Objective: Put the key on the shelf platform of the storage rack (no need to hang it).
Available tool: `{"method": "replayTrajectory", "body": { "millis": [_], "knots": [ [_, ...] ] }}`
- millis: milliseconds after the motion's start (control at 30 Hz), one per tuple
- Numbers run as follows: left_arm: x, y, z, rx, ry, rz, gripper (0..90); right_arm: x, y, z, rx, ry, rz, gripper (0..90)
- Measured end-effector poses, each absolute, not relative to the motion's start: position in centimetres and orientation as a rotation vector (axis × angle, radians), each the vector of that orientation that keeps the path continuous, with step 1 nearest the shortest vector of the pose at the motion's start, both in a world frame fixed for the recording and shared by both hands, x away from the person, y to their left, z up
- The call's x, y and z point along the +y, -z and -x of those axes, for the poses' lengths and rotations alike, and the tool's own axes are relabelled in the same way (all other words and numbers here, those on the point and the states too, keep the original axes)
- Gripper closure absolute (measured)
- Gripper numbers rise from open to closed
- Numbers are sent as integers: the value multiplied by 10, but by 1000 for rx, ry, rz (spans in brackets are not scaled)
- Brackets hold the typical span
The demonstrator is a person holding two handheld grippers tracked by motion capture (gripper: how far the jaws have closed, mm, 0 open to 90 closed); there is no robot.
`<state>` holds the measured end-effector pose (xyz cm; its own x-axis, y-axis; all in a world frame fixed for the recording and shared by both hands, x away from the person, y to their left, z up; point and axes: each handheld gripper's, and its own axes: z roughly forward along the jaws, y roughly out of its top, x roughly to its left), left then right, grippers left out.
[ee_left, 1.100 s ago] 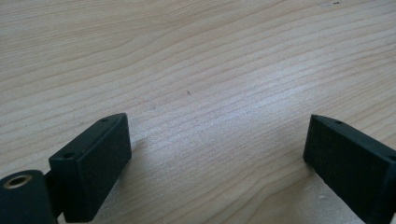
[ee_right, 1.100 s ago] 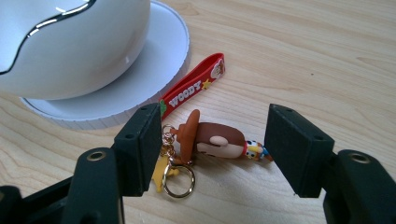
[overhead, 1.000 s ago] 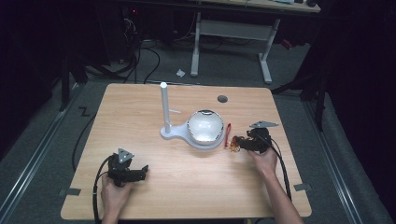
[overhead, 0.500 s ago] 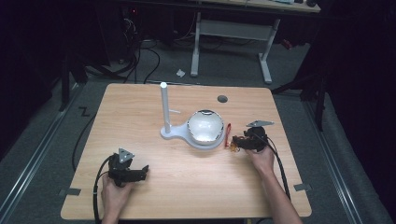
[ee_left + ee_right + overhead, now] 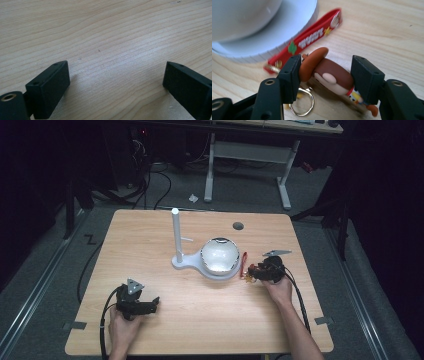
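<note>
Wooden table [image 5: 200, 320], dark room behind. Right gripper [image 5: 325, 76] has its jaws closed onto a brown keychain figure [image 5: 332, 75], long axis spanning jaw to jaw, red strap [image 5: 312, 40] and white stand [image 5: 200, 262] just beyond. Left gripper [image 5: 117, 82] far off, jaws wide apart, holding nothing.

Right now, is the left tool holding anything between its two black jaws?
No: the left tool has its jaws spread wide with nothing but bare light wooden table between them.
</note>
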<state>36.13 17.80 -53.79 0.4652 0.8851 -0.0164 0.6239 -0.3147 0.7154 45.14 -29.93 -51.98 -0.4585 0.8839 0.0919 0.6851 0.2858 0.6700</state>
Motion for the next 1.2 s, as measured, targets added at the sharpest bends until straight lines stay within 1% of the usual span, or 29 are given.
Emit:
{"method": "replayTrajectory", "body": {
  "millis": [333,600,800,1200],
  "knots": [
    [178,538,-361,1250,-507,-2052,73,-294,520,-448,2276,-898,-1360,463],
    [178,538,-361,1250,-507,-2052,73,-297,512,-444,2251,-965,-1367,469],
    [178,538,-361,1250,-506,-2052,74,-302,503,-439,2235,-1001,-1371,471],
    [178,538,-361,1251,-507,-2051,75,-320,472,-422,2170,-1158,-1369,475]
  ]
}}
